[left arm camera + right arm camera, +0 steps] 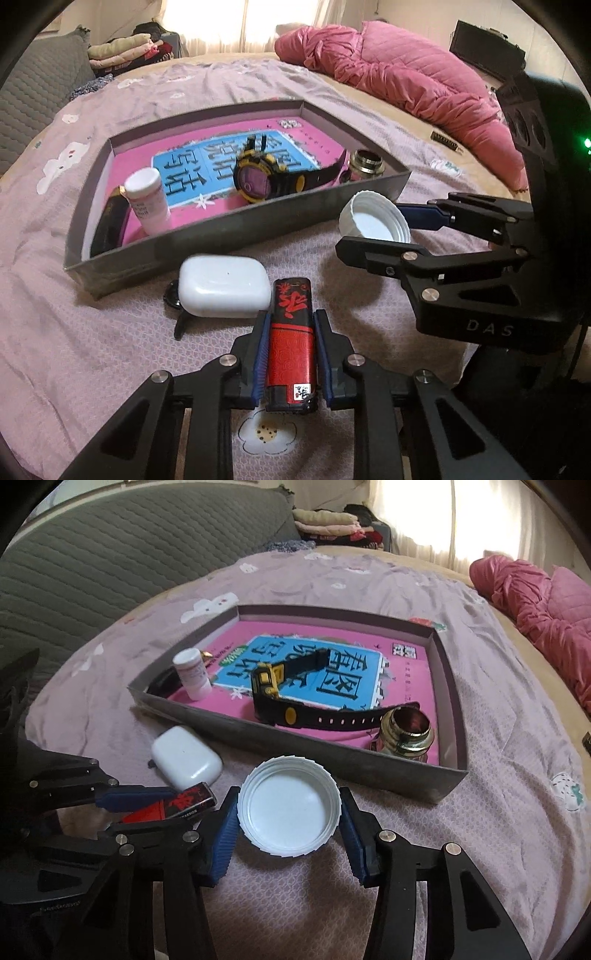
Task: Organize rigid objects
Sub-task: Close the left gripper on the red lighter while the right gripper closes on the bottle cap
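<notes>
— What are you holding?

— Your left gripper [291,354] is clamped on the lighter [291,343]; your right gripper [288,821] pinches the cap [289,806], just outside the tray's [295,744] near wall.

— What differs between views?

— Your left view shows the watch [258,177] face; your right shows inside the brass ring [410,731] at the tray's near right corner.

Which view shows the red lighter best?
Left wrist view: the red lighter lies full length, clamped in the left gripper. Right wrist view shows only its end between that gripper's fingers.
</notes>
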The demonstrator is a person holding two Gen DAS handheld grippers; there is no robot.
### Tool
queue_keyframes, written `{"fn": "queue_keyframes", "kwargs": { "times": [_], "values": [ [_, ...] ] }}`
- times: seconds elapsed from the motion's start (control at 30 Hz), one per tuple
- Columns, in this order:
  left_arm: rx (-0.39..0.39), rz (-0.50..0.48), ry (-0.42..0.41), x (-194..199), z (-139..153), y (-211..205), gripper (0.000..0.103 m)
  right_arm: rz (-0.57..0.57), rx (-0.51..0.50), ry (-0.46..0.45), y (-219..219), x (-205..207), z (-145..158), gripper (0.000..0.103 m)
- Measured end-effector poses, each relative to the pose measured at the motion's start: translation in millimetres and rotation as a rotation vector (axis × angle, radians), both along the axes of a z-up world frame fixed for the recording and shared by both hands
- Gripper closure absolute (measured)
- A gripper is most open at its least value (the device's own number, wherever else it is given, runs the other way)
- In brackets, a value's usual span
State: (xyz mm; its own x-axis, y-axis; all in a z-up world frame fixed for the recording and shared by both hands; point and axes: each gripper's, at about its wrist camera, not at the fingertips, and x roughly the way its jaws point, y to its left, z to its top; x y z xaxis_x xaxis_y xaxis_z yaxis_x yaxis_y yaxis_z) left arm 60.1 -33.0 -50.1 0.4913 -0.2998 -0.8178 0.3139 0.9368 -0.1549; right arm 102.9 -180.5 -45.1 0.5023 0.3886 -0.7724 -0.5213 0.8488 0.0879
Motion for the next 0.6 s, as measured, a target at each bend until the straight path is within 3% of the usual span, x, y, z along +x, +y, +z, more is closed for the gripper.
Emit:
{"fn": "queue_keyframes", "kwargs": {
  "times": [0.6],
  "values": [
    [-0.053, 0.075, -0.099, -2, 27, 20, 0.08, -0.036, 0.063, -0.051, -12, -2, 20, 0.051]
  ]
}}
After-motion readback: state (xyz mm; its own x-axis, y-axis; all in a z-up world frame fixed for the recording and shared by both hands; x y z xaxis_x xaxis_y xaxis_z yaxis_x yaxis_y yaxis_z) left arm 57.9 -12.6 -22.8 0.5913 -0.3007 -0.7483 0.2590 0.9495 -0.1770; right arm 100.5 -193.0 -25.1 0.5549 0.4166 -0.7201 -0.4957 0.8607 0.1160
